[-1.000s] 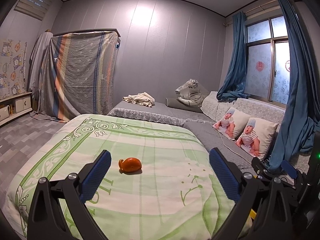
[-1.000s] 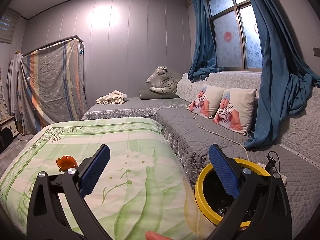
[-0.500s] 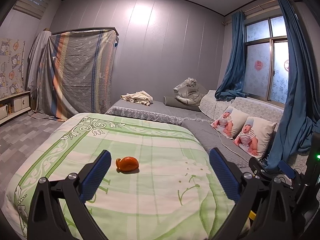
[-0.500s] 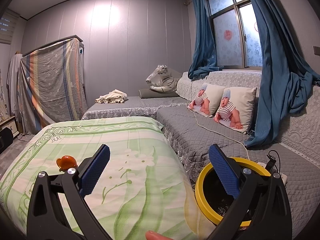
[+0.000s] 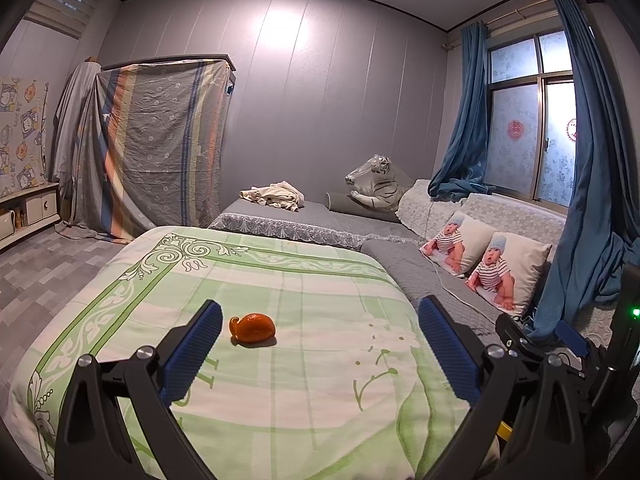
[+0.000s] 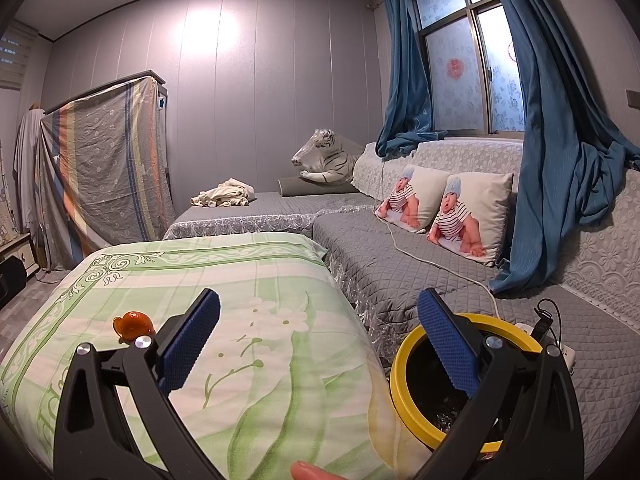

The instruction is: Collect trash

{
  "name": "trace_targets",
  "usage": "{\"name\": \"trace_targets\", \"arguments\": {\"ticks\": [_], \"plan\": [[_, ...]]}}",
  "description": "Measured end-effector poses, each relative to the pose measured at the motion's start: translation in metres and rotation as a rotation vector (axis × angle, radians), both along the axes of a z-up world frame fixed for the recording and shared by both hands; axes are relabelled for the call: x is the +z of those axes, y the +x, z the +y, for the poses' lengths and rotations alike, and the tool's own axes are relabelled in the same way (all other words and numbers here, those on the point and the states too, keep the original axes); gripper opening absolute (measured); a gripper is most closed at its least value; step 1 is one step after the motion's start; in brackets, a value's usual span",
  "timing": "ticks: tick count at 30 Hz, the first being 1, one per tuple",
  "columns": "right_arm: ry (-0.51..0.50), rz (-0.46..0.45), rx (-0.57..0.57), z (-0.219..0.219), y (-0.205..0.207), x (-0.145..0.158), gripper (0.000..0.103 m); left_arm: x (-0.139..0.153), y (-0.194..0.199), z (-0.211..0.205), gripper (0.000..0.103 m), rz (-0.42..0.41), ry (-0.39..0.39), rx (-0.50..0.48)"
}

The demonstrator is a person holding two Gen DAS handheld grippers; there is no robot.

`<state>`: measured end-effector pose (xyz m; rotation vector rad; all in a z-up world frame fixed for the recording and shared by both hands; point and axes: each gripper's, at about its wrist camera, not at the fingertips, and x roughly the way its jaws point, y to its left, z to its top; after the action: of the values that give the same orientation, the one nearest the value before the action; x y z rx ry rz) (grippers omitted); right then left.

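An orange peel (image 5: pixel 253 328) lies on the green patterned bedspread (image 5: pixel 304 392), just right of my left gripper's left pad and a little beyond the fingertips. My left gripper (image 5: pixel 320 344) is open, nothing between its blue pads. The same orange peel (image 6: pixel 133 324) shows far left in the right wrist view, beyond the left finger. My right gripper (image 6: pixel 319 340) is open and empty, above the bed's right edge. A yellow-rimmed black bin (image 6: pixel 408 376) stands at lower right, partly hidden behind the right finger (image 6: pixel 448 342).
A grey quilted sofa (image 6: pixel 400 256) with two baby-print pillows (image 6: pixel 468 210) runs along the right, under blue curtains (image 6: pixel 560 168). A white cable (image 6: pixel 440 264) and power strip (image 6: pixel 568 354) lie on it. A fingertip (image 6: pixel 308 471) shows at the bottom edge. A draped wardrobe (image 5: pixel 160 152) stands back left.
The left wrist view has shifted slightly right and tilted, so the orange peel now sits closer to the left pad. The right gripper has barely moved. Both stay open.
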<state>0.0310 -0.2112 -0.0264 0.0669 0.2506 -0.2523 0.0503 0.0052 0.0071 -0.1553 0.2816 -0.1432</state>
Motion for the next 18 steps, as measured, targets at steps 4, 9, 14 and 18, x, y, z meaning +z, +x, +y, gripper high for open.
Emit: {"name": "trace_targets", "arguments": {"ticks": [4, 9, 14, 18], "plan": [[0.002, 0.001, -0.001, -0.0003, 0.0002, -0.0012, 0.095, 0.0005, 0.0013, -0.0007, 0.095, 0.005, -0.001, -0.002], [0.004, 0.005, -0.003, -0.0002, 0.0011, -0.0046, 0.095, 0.0008, 0.0025, -0.0007, 0.095, 0.008, -0.002, -0.005], [0.006, 0.012, -0.004, 0.0021, 0.0011, -0.0082, 0.095, 0.001, 0.0026, -0.0006, 0.095, 0.008, -0.003, -0.005], [0.006, 0.01, -0.004, 0.0023, 0.0013, -0.0079, 0.095, 0.0011, 0.0026, -0.0008, 0.095, 0.008, -0.003, -0.007]]}}
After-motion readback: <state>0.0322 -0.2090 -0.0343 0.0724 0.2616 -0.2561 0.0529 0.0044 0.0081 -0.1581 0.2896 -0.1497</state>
